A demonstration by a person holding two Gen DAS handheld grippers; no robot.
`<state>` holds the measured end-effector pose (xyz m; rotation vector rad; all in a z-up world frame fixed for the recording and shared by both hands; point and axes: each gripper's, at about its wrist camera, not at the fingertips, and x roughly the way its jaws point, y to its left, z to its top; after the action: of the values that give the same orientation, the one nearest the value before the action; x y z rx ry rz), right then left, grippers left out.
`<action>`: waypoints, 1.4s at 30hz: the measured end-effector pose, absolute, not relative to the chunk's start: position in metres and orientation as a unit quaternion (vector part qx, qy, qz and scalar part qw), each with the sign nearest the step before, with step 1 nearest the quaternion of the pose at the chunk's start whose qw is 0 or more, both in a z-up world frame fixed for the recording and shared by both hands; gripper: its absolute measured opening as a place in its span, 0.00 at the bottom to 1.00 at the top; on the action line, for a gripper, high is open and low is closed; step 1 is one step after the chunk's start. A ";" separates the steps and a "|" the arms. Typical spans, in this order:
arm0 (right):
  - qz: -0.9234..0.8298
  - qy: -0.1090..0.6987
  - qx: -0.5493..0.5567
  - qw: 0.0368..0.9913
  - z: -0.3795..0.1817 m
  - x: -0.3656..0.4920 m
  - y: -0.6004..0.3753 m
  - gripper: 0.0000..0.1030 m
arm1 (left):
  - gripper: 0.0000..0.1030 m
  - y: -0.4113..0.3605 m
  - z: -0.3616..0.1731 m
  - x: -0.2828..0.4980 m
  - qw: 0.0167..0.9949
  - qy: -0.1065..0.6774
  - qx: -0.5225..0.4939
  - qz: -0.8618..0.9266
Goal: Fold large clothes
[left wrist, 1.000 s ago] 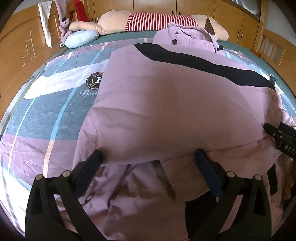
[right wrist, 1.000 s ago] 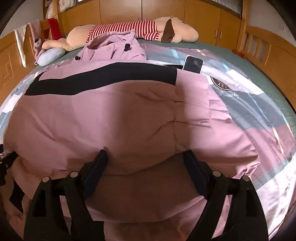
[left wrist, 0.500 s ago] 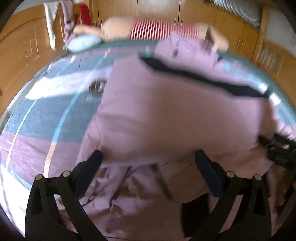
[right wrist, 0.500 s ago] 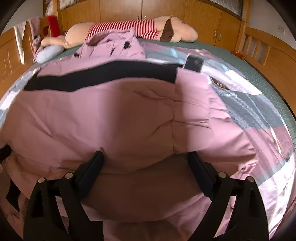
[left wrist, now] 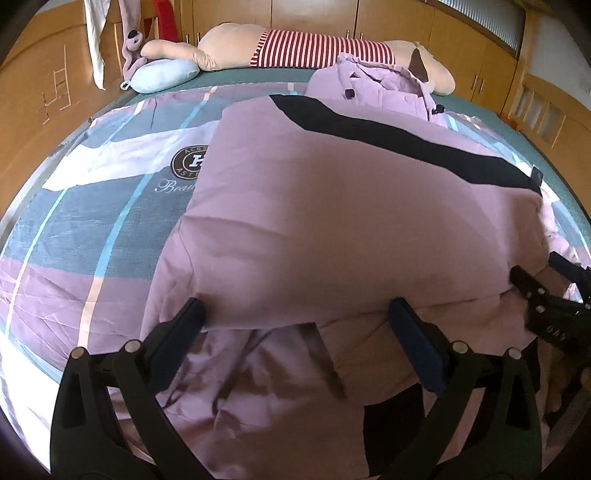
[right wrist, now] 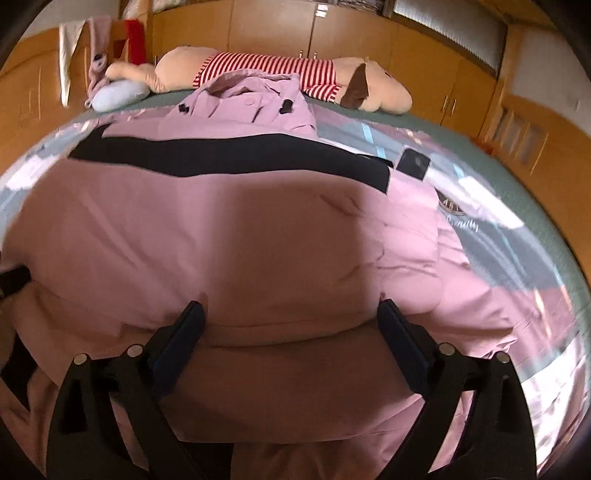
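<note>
Coat [left wrist: 332, 221] lies part-folded on the bed [left wrist: 74, 221], both tongs [left wrist: 295, 325] [right wrist: 288, 325] wide at its near fold; next, I judge, gripping that edge.

Bed: wide, under a patchwork bedsheet [left wrist: 92, 206] of grey-blue, lilac and white with a round crest; green cover [left wrist: 258, 75] at the far end.
Far wall: wooden wardrobe doors [left wrist: 314, 18] with small handles.
Left: wooden panel [left wrist: 40, 85]; white cloth [left wrist: 94, 40] hanging.
Right: wooden bed rail [left wrist: 543, 114] with slots.
Window: ribbed glass [right wrist: 447, 33], upper right.
Light: soft daylight.
</note>
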<state>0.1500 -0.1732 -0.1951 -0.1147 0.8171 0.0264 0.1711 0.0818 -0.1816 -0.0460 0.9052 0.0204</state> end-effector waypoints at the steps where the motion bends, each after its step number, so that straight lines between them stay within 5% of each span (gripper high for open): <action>1: 0.013 0.401 -0.049 0.914 -0.196 0.151 -0.175 0.97 | 0.98 0.080 -0.182 0.171 0.899 0.438 -0.018 0.011; 42: 0.010 0.408 -0.044 0.912 -0.201 0.148 -0.175 0.99 | 0.98 0.081 -0.189 0.171 0.898 0.440 -0.010 0.015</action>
<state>0.1481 -0.1746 -0.2010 -0.0901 0.8418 0.0215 0.1706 0.0811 -0.1893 -0.0202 0.9115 0.0319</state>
